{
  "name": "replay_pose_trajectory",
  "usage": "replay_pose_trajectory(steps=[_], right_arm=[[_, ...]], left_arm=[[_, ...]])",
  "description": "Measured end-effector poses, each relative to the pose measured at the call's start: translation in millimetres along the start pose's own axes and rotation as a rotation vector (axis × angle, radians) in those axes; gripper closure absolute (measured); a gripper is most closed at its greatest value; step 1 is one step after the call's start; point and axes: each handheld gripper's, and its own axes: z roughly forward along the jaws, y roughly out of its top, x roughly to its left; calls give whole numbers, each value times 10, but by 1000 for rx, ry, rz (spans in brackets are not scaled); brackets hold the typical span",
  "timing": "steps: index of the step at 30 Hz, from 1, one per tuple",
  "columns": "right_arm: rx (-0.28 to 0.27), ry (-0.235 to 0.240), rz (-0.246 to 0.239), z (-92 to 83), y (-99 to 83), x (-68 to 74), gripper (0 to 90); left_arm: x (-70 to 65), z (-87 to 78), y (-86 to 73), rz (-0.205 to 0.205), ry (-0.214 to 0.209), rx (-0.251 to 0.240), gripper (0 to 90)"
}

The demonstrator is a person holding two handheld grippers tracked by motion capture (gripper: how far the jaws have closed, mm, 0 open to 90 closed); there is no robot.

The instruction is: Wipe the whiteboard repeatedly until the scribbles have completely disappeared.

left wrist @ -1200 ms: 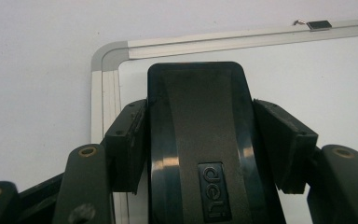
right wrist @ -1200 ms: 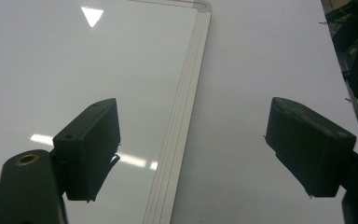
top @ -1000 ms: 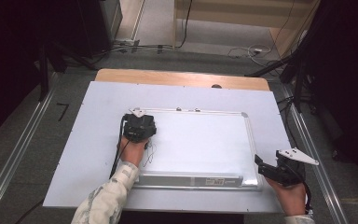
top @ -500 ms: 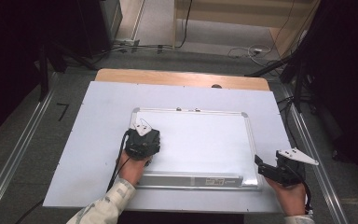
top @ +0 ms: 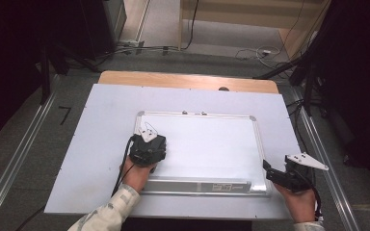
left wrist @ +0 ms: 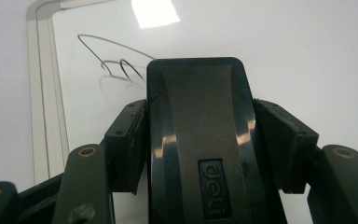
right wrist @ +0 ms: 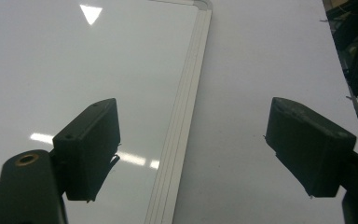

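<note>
A white whiteboard [top: 207, 144] with a silver frame lies flat on the pale table. My left gripper [top: 147, 150] rests over the board's left part, near its front edge. In the left gripper view the left gripper [left wrist: 200, 128] is shut on a black board eraser [left wrist: 200, 154], a pad pressed to each side. Thin dark pen curves [left wrist: 116, 63] remain on the board beyond the eraser, close to the frame's corner. My right gripper [top: 270, 173] sits at the board's front right corner. In its own view the right gripper [right wrist: 193, 144] stands open and empty over the frame edge [right wrist: 186, 93].
The board's pen ledge [top: 197, 185] runs along its front edge. A wooden strip [top: 188, 81] borders the table's far side. Metal rails [top: 318, 144] flank the table, and cables lie on the floor behind.
The left gripper slid with the eraser from the board's upper left corner toward the person, then stopped. The right gripper stayed put.
</note>
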Motion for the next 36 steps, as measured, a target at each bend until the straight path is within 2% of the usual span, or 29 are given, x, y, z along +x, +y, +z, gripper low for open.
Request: replay_pose_trajectory(steps=[5, 8, 23, 36], right_arm=[[3, 3, 3, 5, -4, -11, 162], [1, 3, 3, 4, -4, -15, 163], [4, 1, 3, 4, -5, -10, 162], [3, 4, 2, -3, -11, -14, 162]], left_arm=[[70, 155, 156, -21, 19, 2, 384], [82, 191, 193, -25, 28, 3, 384], [-103, 63, 69, 14, 14, 11, 384], [-9, 122, 130, 9, 7, 15, 384]])
